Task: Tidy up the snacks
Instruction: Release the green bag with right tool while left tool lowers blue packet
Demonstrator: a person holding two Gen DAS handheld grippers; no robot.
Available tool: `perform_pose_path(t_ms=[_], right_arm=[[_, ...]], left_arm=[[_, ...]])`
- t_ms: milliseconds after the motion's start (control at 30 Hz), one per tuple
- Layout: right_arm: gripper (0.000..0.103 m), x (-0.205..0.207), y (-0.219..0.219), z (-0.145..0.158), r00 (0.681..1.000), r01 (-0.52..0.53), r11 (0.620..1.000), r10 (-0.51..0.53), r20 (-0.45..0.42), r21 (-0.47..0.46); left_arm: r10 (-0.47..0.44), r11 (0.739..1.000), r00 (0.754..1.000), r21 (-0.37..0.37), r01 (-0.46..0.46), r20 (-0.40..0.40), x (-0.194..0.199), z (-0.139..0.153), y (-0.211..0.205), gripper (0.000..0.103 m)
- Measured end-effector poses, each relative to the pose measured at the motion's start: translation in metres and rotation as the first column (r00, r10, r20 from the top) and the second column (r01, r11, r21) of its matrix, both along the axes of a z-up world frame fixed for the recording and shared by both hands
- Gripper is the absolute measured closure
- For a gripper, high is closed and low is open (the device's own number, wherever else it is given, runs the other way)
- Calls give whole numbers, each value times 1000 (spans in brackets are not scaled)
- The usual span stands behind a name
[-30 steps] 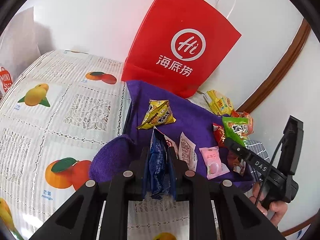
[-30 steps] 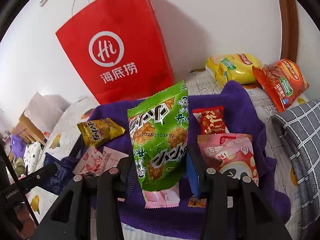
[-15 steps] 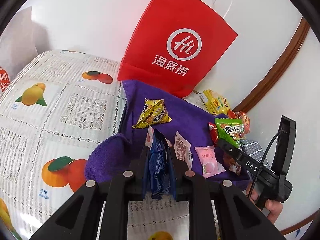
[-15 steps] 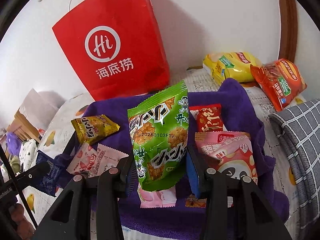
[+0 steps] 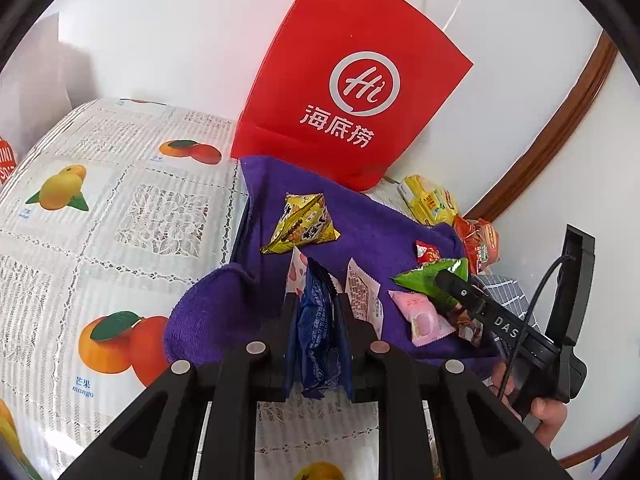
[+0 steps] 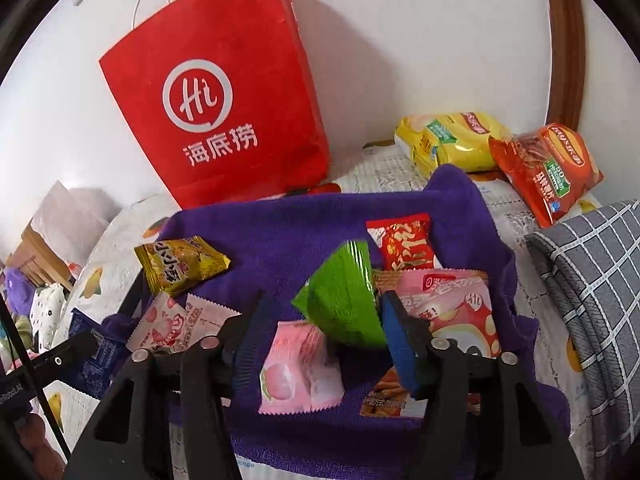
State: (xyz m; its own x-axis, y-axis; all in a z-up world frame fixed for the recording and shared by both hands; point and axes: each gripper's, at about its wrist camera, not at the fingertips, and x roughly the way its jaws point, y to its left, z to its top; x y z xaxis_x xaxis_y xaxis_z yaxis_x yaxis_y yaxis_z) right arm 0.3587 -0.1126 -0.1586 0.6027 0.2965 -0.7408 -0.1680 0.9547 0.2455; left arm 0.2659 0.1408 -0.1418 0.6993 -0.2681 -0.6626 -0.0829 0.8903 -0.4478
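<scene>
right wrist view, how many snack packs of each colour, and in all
yellow plastic snack packs: 2
pink or pink-and-white plastic snack packs: 4
green plastic snack pack: 1
red plastic snack pack: 1
orange plastic snack packs: 2, one half hidden
blue plastic snack pack: 1
total: 11

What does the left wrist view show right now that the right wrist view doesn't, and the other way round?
Only the left wrist view shows the left gripper shut on the blue packet.

Only the right wrist view shows the grey checked fabric in full and the right gripper, whose jaws have just been opening, with the green snack bag tilting loose between them.

Both show the red paper bag, purple towel, yellow triangular packet and pink peach packet.
</scene>
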Motion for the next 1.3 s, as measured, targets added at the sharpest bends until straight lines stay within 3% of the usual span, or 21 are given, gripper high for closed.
perform_pose_path(t_ms=[400,800,1067,1300], right_arm=[[45,-3,-8,11,999,13,998,-15,33,63],[45,-13,-8,26,996,2,1000,-4,94,25],[45,-20,-9,37,992,-12,999,7,125,37],[45,-17,-11,37,994,-20,998,14,105,59]], left_arm=[[-3,1000,1000,-18,3,-5,1,-2,1,86],[2,1000,999,-28,-1,38,0,3,0,86],[62,997,994,-56,-58,87,2,3,6,86],[102,990,993,-107,-95,64,13,-12,12,86]])
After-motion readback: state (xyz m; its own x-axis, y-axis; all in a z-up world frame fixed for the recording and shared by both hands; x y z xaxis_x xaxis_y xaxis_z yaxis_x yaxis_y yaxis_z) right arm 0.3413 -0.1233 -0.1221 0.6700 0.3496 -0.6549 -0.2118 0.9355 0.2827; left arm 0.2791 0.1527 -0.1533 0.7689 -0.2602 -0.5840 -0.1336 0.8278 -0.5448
